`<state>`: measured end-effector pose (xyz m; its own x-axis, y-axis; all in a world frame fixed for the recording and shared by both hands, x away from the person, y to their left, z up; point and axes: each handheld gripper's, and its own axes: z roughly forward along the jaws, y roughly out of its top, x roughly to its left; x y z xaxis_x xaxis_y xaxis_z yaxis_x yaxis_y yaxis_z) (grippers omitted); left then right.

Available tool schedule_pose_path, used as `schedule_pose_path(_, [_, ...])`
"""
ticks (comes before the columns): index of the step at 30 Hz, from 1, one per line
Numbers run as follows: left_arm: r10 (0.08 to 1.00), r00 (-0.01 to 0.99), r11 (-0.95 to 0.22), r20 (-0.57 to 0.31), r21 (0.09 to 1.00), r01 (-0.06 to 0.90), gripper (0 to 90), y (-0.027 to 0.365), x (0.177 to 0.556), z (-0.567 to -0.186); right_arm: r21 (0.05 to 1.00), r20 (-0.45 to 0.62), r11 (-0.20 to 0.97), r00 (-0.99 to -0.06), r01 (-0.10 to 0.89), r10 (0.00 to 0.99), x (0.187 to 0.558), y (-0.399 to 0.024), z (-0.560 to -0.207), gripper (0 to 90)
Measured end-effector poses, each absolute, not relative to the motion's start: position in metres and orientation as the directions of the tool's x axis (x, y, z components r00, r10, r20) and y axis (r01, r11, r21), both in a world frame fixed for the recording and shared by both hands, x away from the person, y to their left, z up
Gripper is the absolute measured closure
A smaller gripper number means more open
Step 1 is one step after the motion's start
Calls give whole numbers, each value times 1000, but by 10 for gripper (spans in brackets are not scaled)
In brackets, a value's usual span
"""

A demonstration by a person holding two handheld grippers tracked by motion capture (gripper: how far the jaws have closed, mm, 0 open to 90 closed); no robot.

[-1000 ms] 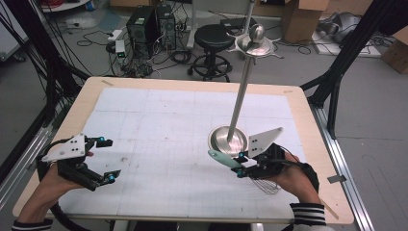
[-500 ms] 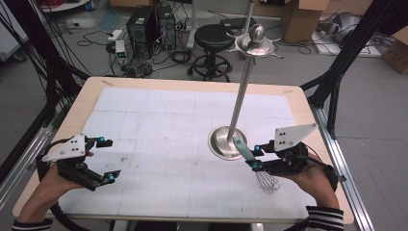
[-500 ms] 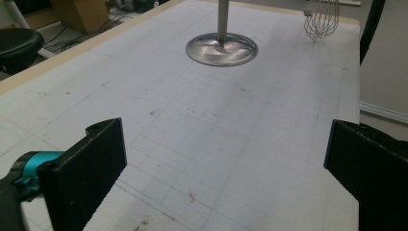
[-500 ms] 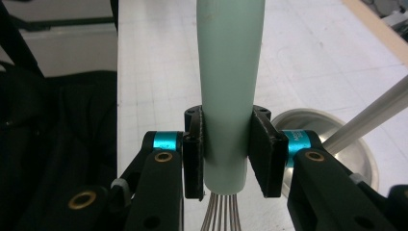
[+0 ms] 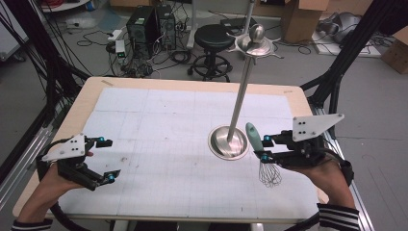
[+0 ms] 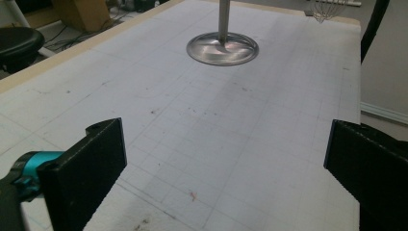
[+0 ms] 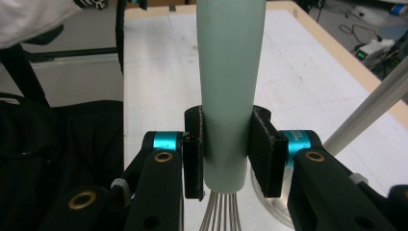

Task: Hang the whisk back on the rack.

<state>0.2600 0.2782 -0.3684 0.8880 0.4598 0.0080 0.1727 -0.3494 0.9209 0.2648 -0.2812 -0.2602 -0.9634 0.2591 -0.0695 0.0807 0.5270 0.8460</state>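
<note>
- Whisk [image 5: 262, 154] up off the desk [image 5: 159, 130], pale green handle on top, wire head hanging below, just right of the steel stand's round base [image 5: 229, 142].
- Right gripper [image 5: 264, 148] clamped tight on the whisk handle [image 7: 230, 86], pads pressed to both sides.
- Left gripper [image 5: 107, 160] spread wide, holding nothing, hovering low over the near-left desk, well apart from the stand.
</note>
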Motion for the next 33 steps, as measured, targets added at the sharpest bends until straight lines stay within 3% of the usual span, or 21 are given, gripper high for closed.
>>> schedule_pose_path(33, [457,890,-338,-2,925,175,17,280,261,-368,886,-22,437,-928,154,372,287,-285,-197,694])
